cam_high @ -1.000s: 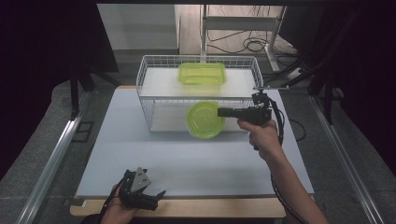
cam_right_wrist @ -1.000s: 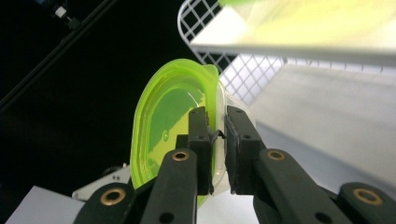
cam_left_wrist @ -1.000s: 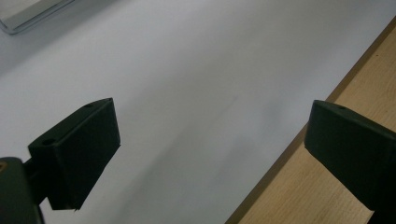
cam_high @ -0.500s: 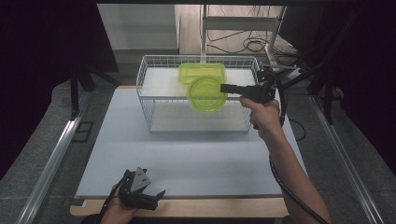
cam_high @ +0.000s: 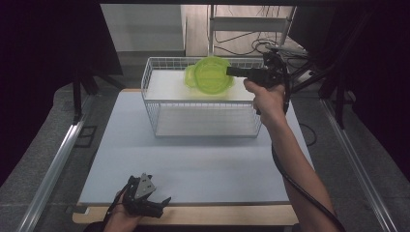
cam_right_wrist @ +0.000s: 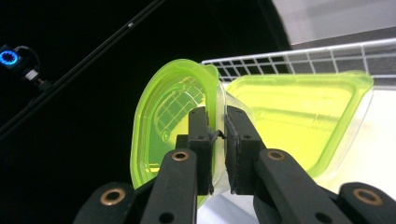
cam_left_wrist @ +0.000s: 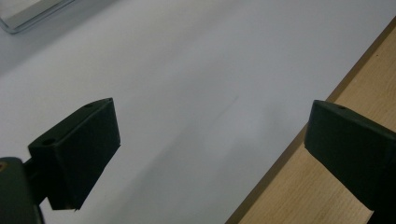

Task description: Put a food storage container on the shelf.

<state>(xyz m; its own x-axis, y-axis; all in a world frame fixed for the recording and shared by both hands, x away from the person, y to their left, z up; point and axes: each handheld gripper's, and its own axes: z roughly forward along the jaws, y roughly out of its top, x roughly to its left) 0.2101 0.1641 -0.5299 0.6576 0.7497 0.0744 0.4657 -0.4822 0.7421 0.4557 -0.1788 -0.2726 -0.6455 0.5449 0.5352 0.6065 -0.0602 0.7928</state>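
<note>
One translucent lime-green plastic container [cam_high: 209, 77], rim pinched in the closed right hand-held gripper [cam_high: 231, 71], hangs over the white wire basket [cam_high: 203, 126] above another green tub [cam_right_wrist: 299, 112] inside, lowering and release left; left hand-held gripper [cam_high: 153, 200] open, empty on tabletop [cam_high: 121, 145].

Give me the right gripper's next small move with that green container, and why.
Probably lower it a little into the white wire basket and only then let go. The right gripper is shut on the rim of the translucent green plastic container, which hangs tilted above the basket, beside a second green plastic container already there. The left gripper rests open near the table edge.
</note>
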